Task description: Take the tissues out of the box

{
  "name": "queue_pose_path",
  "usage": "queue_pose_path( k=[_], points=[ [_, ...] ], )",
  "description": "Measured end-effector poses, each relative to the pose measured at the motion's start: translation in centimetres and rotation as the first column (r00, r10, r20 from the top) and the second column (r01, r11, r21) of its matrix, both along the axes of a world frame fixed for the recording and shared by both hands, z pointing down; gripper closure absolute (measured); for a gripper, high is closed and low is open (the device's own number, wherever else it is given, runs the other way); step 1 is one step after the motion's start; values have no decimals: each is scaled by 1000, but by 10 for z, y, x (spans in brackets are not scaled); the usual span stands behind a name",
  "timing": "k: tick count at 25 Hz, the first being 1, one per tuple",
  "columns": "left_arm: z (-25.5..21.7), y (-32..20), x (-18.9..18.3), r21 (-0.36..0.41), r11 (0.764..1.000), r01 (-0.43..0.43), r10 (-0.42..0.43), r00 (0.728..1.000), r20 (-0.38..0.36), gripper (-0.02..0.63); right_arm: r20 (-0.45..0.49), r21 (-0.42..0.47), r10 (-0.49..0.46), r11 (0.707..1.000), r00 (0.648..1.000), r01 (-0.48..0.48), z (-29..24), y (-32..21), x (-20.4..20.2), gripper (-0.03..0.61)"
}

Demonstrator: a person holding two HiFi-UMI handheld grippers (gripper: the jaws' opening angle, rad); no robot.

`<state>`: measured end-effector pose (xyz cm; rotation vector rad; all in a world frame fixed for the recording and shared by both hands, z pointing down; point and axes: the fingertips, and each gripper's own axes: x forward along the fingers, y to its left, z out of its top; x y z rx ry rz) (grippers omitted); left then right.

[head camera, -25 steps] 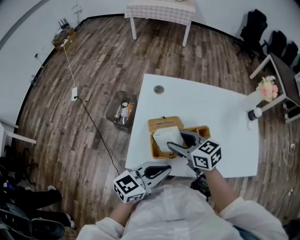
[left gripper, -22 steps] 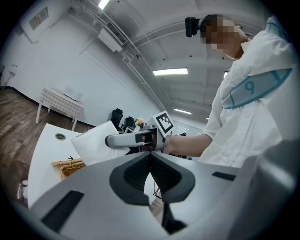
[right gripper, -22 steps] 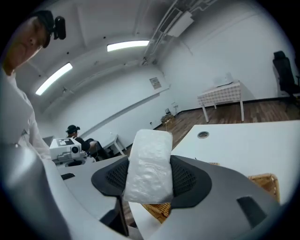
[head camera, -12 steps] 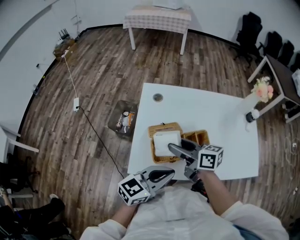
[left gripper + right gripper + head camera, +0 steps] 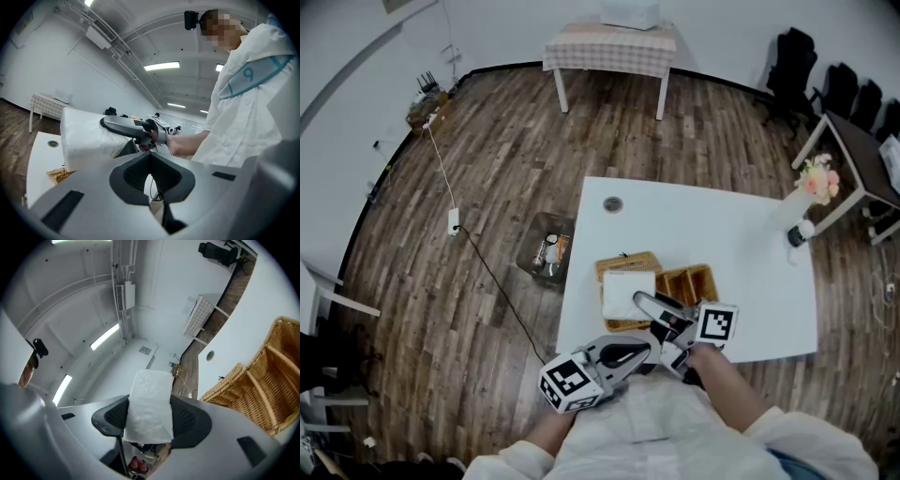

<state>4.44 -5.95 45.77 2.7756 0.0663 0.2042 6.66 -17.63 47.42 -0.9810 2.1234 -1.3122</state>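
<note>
At lower centre, the right gripper (image 5: 639, 301) is clamped on the tissues (image 5: 626, 291), held over the wicker box (image 5: 623, 262) to clear its rim; the left gripper (image 5: 639, 350) (unneeded, apparently) sits closed, empty.

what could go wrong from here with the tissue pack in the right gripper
1. The right gripper pinches the soft tissue pack near one end, so the rest overhangs the jaws. The pack may sag or slip out.
2. In the head view the pack sits over the wicker basket. If dropped, it would likely fall back in or catch the rim.
3. The left gripper is empty, its jaws together, close beside the right. The two might bump.
</note>
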Motion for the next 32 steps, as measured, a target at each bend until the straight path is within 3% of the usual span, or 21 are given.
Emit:
queue_pose_path(
  k=[12,32],
  points=[
    [-3,2,2,8,1000,-3,3,1000,7,614,187,-27,87,996,978,-84,-4,4,17,314],
    [2,5,7,19,1000,0,-1,1000,22,614,232,-57,118,993,966,-108,8,9,26,314]
  ],
)
